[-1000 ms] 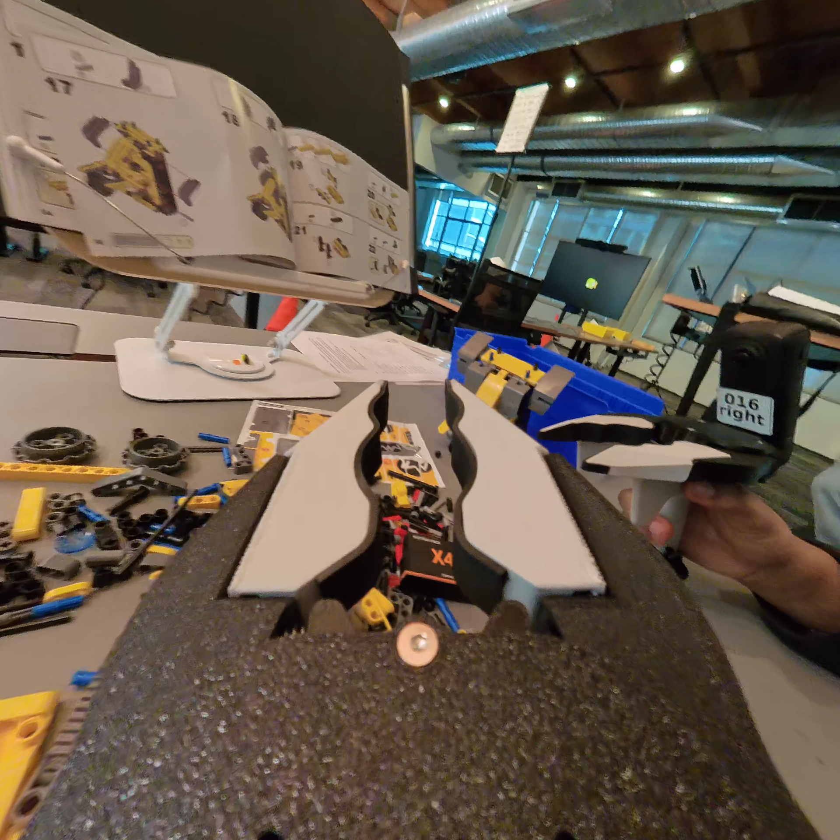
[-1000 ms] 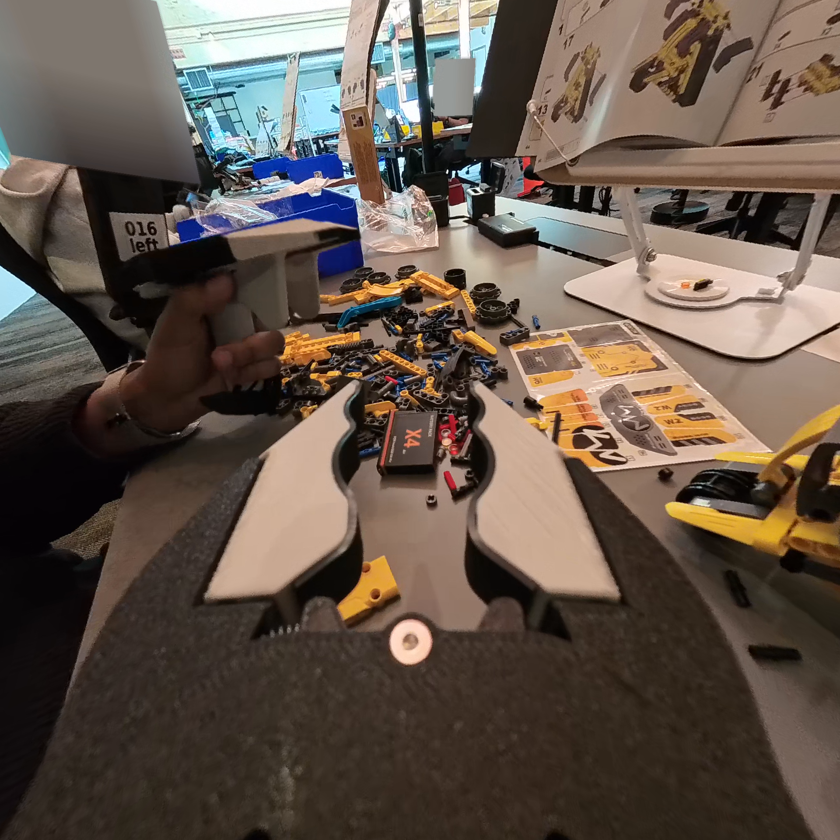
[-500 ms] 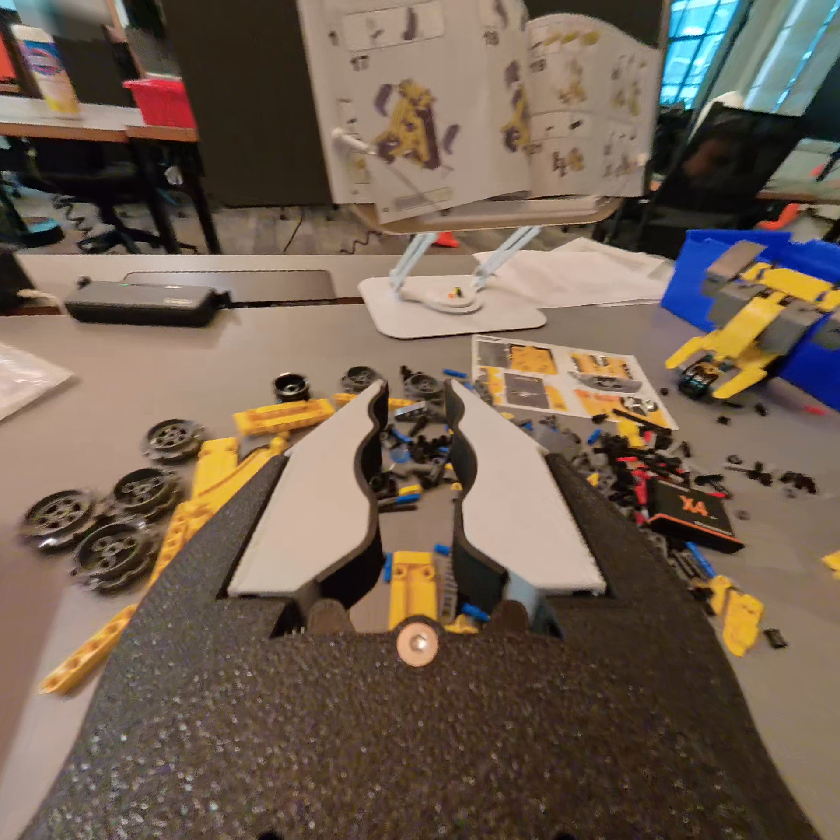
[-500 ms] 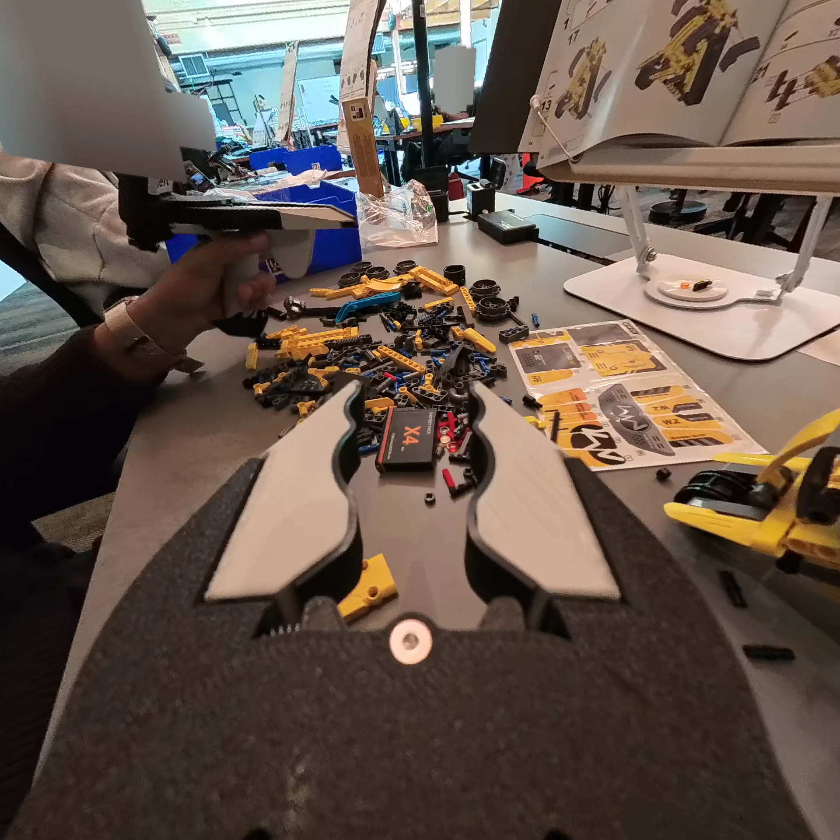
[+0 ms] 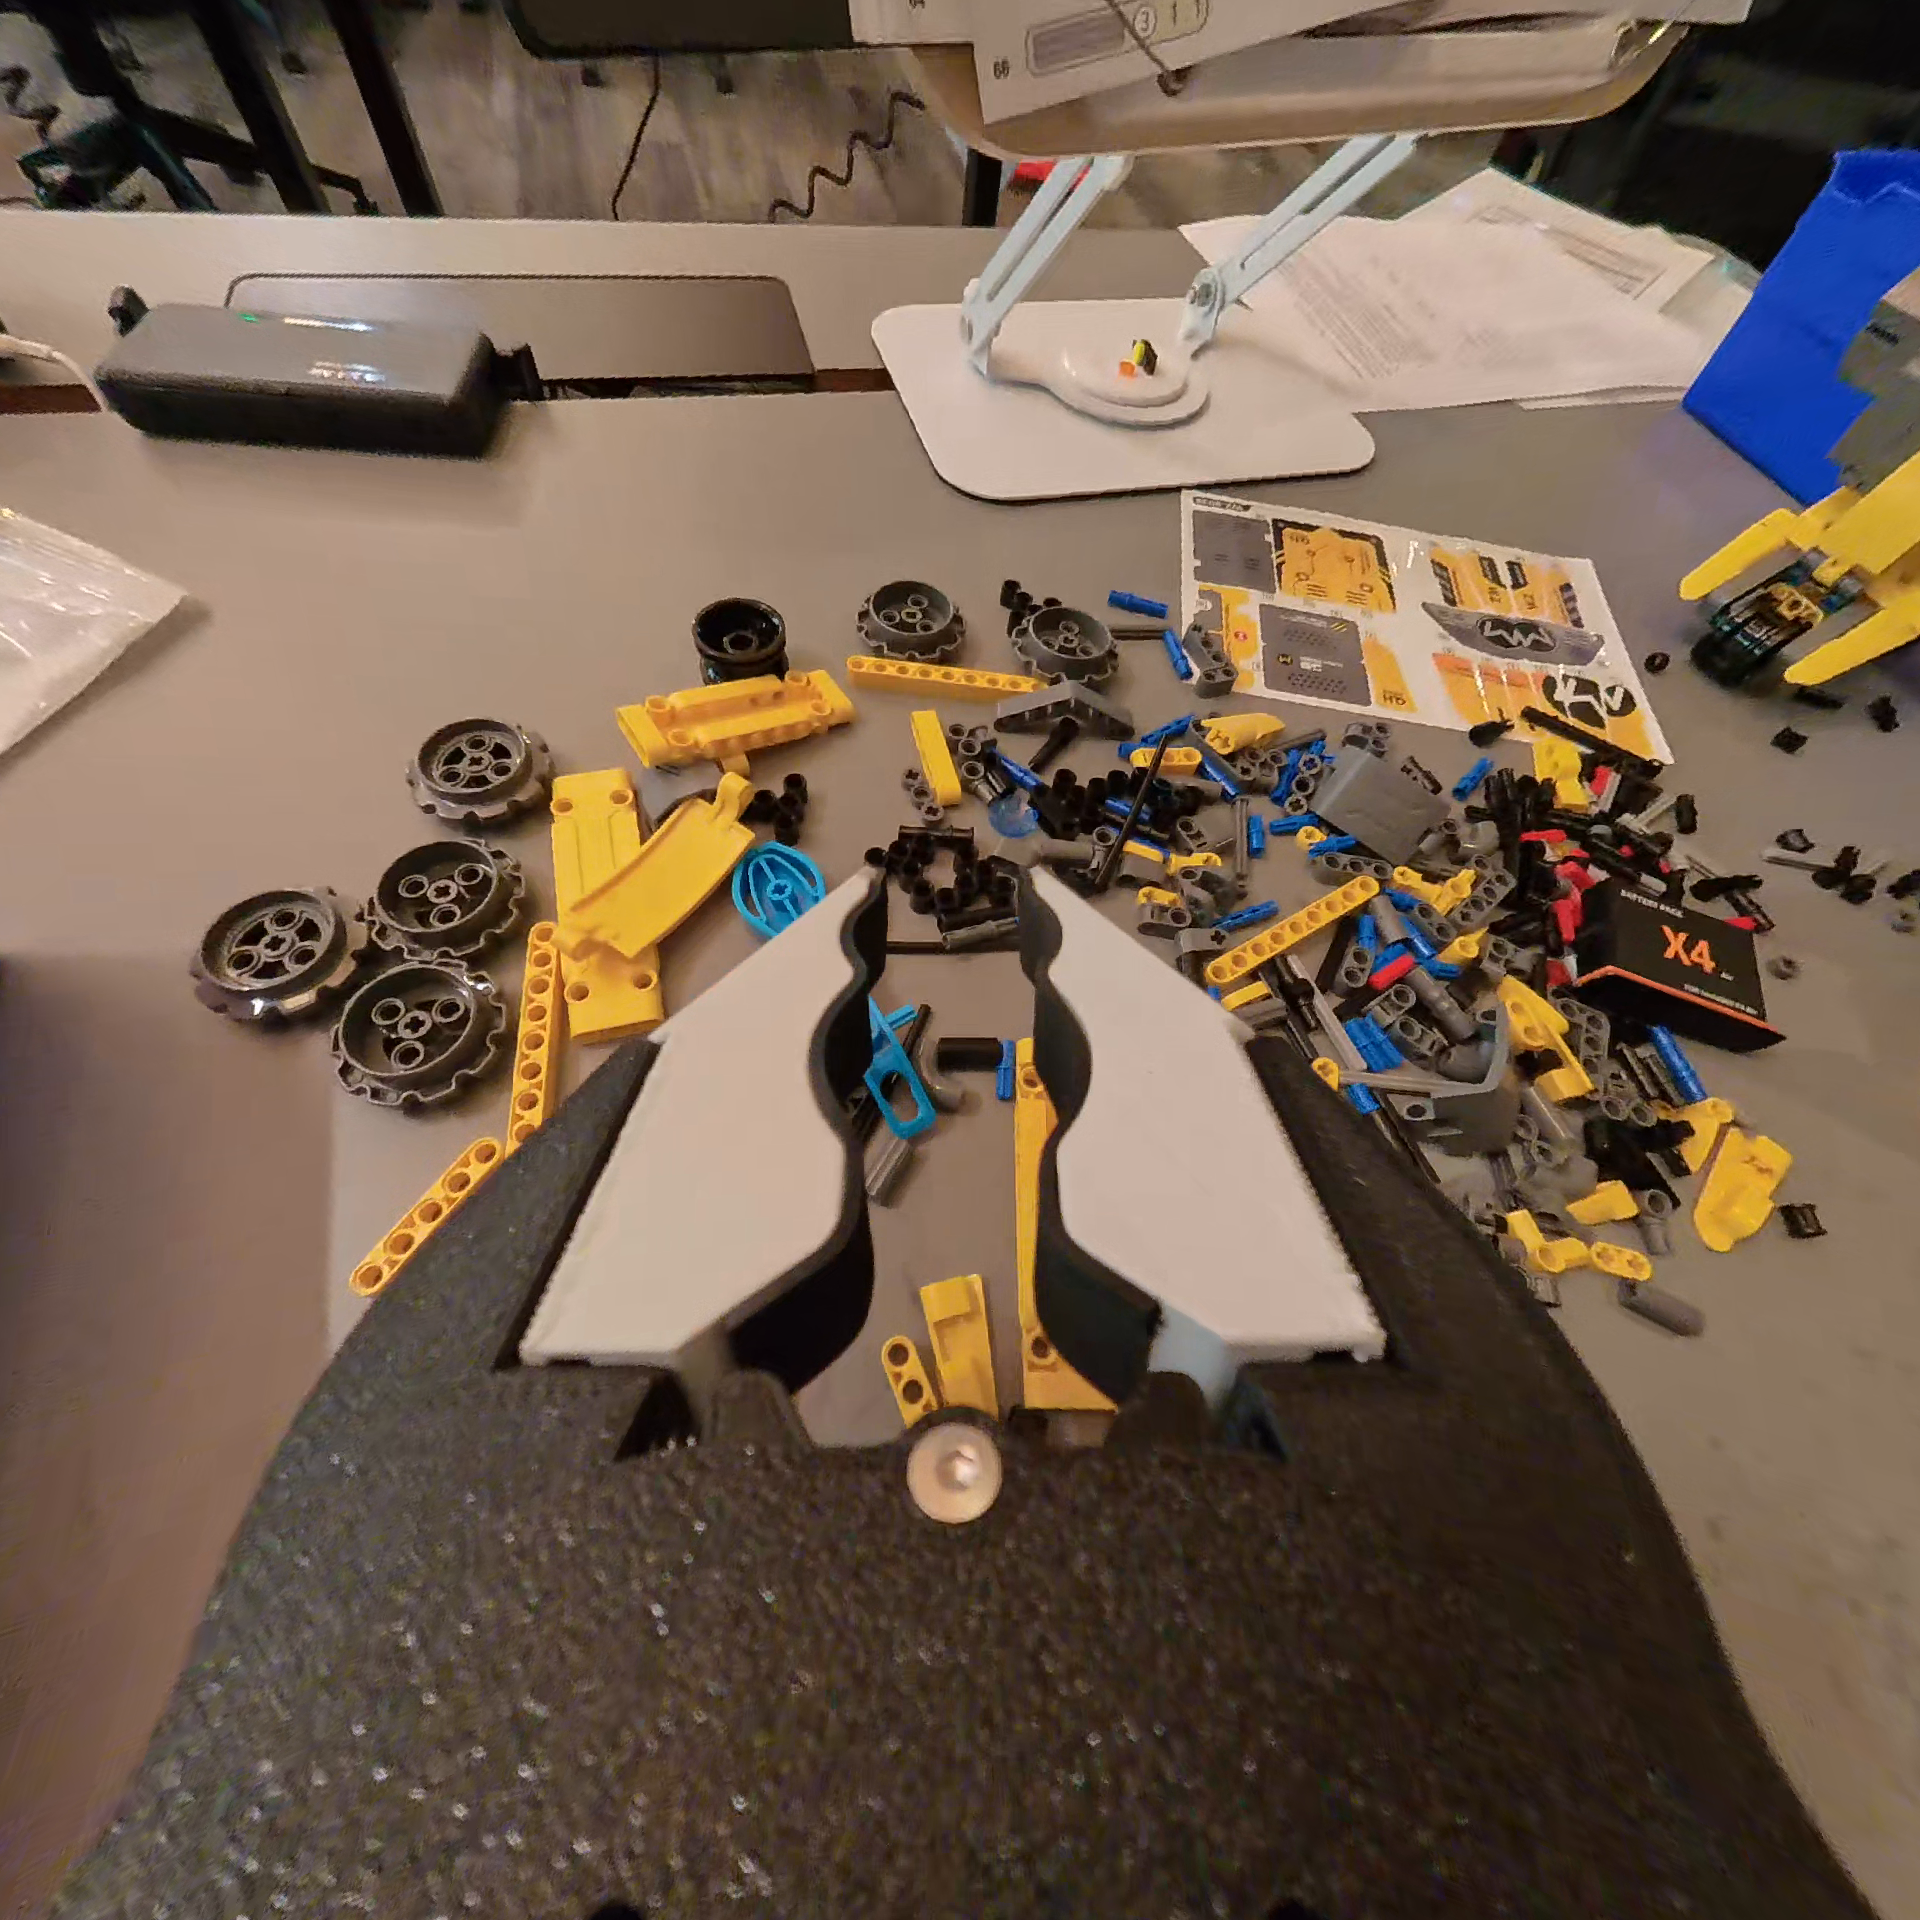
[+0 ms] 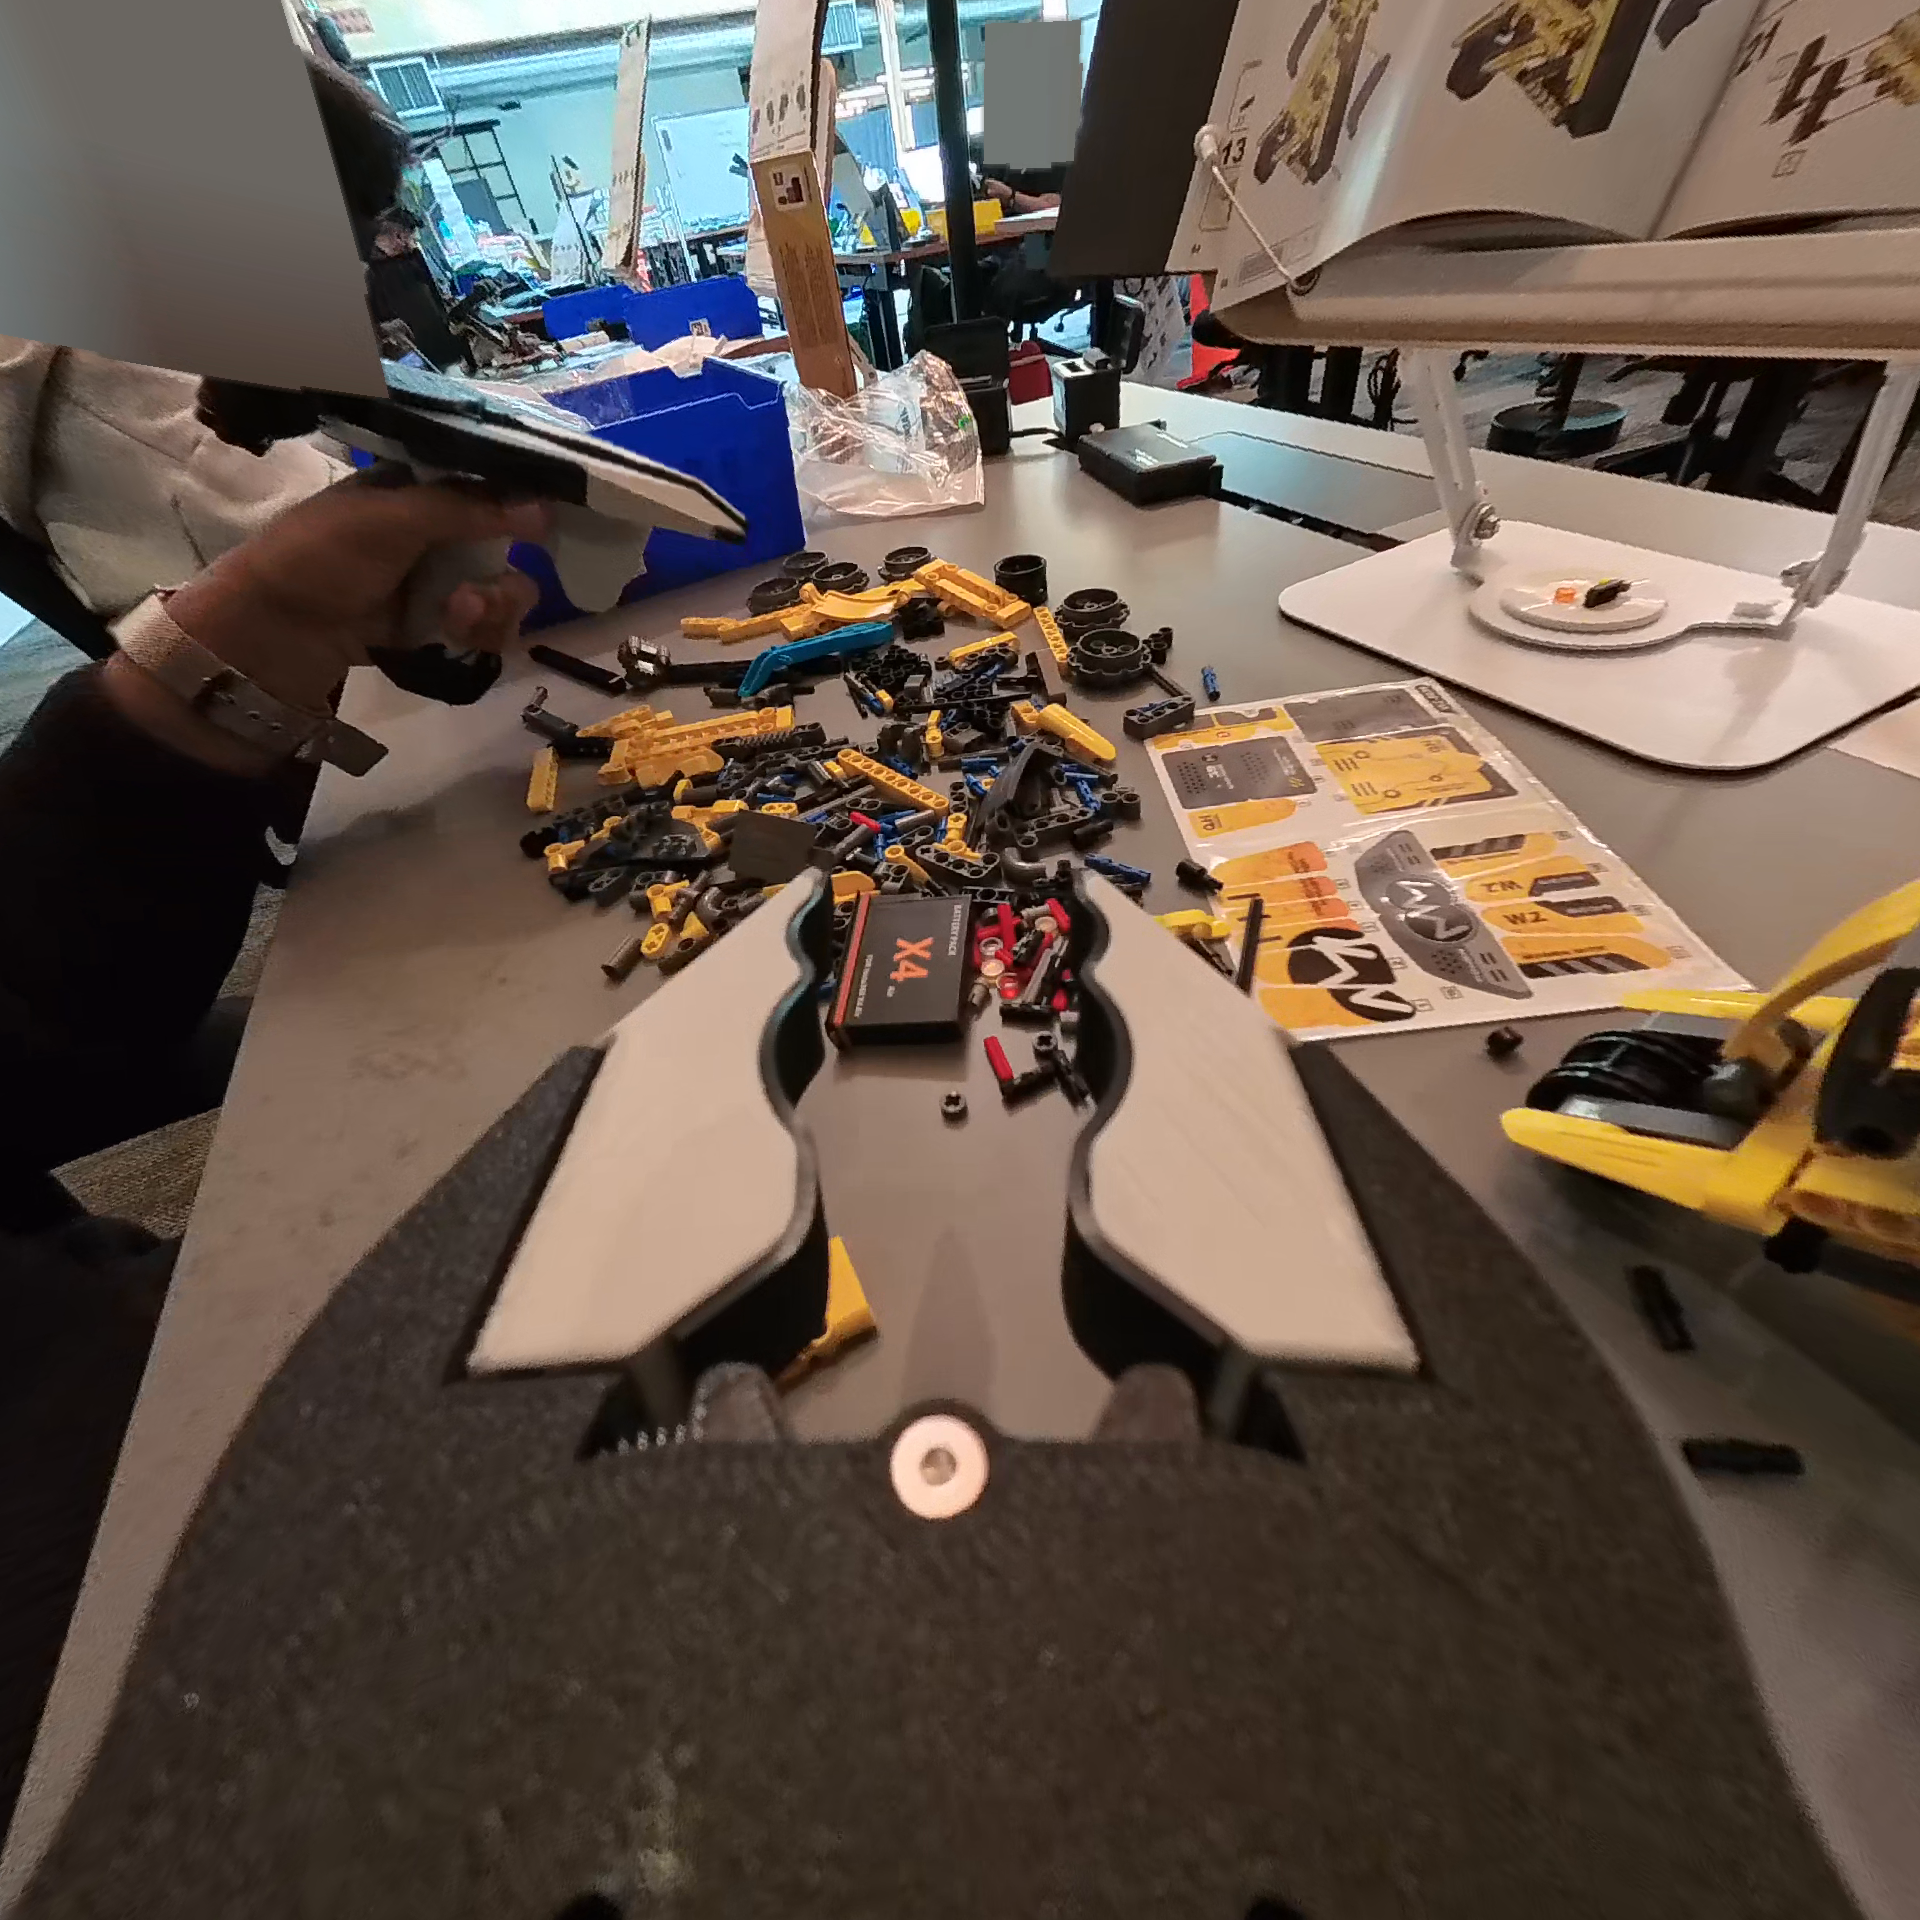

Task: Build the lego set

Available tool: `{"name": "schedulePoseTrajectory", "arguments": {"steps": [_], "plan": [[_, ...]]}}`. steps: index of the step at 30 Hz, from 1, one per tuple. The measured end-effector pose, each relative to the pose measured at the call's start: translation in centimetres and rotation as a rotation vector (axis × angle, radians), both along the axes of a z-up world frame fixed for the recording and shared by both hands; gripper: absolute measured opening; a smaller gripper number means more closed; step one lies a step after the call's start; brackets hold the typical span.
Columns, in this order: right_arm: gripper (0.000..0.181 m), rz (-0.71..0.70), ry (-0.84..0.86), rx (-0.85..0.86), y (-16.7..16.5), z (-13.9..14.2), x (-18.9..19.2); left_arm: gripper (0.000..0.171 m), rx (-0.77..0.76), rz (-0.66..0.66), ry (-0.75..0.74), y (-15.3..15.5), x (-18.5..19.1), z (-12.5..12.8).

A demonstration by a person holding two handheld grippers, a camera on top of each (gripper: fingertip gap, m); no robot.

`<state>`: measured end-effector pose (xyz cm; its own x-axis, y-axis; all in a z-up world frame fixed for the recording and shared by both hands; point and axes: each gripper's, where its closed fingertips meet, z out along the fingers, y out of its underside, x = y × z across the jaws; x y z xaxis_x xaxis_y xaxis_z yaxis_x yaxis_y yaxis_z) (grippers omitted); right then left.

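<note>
Table (image 5: 312, 582): grey, carries everything
Power brick (image 5: 301, 379): black, at the far left edge
Plastic bag (image 6: 894, 436): clear, crumpled, beside the blue bin (image 6: 717, 457)
Printed papers (image 5: 1455, 301): loose sheets at the far right, behind the white stand base (image 5: 1132, 426)

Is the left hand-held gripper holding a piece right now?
No, the left hand-held gripper is open and empty above the loose pieces.
</note>
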<state>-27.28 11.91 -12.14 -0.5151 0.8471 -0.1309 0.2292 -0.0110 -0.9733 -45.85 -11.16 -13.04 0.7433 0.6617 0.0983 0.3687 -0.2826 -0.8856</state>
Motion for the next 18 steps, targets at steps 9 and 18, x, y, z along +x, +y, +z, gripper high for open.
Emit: {"name": "schedulePoseTrajectory", "arguments": {"steps": [9, 18], "plan": [[0.044, 0.017, -0.003, -0.025, -0.6, 0.1, 0.2, 0.024, -0.080, 0.014, -0.062, -2.4, 3.2, -0.7], [0.045, 0.040, 0.004, -0.046, -1.4, 0.6, 0.6, 0.024, -0.132, 0.172, -0.151, -8.1, 6.0, -6.0]]}}
